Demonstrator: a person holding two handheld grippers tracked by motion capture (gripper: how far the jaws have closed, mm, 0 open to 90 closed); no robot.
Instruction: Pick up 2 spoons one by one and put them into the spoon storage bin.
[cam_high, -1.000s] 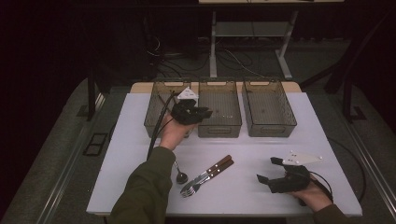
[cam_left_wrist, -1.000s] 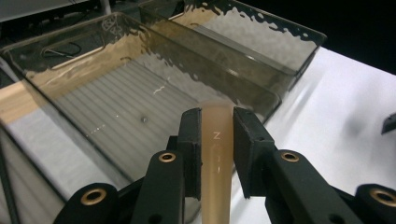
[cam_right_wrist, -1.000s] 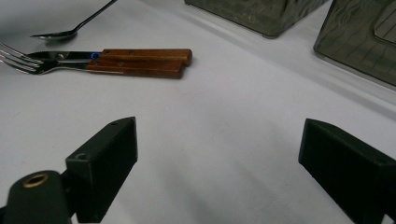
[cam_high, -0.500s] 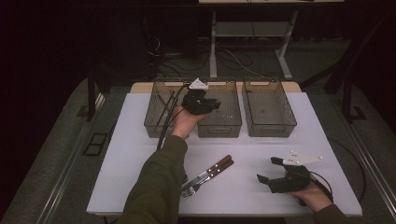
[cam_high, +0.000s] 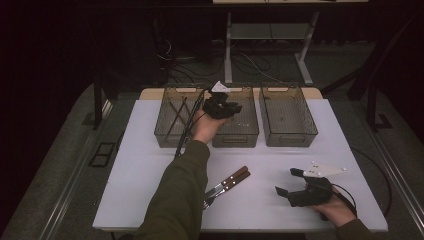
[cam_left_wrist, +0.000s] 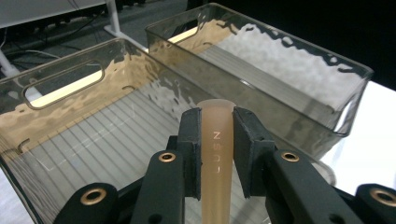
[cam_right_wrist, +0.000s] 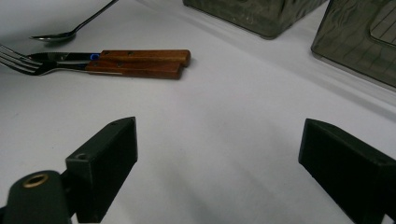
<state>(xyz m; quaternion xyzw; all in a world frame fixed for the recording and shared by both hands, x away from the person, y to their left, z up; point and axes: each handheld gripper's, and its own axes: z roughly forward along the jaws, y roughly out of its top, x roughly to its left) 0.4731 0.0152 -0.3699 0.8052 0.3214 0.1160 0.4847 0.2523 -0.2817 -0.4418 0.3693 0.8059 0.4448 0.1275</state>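
My left gripper (cam_high: 226, 107) hangs over the middle bin (cam_high: 235, 134) of three smoky clear bins. In the left gripper view its jaws (cam_left_wrist: 217, 122) are shut on a tan plastic handle (cam_left_wrist: 216, 186) with raised letters, which sticks up between the pads above the ribbed floor of that bin (cam_left_wrist: 65, 86). What is at the handle's other end is hidden. My right gripper (cam_high: 286, 182) rests on the white table at the front right, and its jaws (cam_right_wrist: 215, 158) stand wide open with nothing between them.
A fork and a knife with wooden handles (cam_high: 227, 182) lie side by side at the table's front middle, with a spoon (cam_right_wrist: 70, 33) beyond them. The left bin (cam_high: 172, 120) holds dark sticks. The right bin (cam_high: 289, 117) stands beside the middle one.
My left hand has carried its gripper to the right, from the gap between the left and middle bins to over the middle bin. The right gripper has stayed put.
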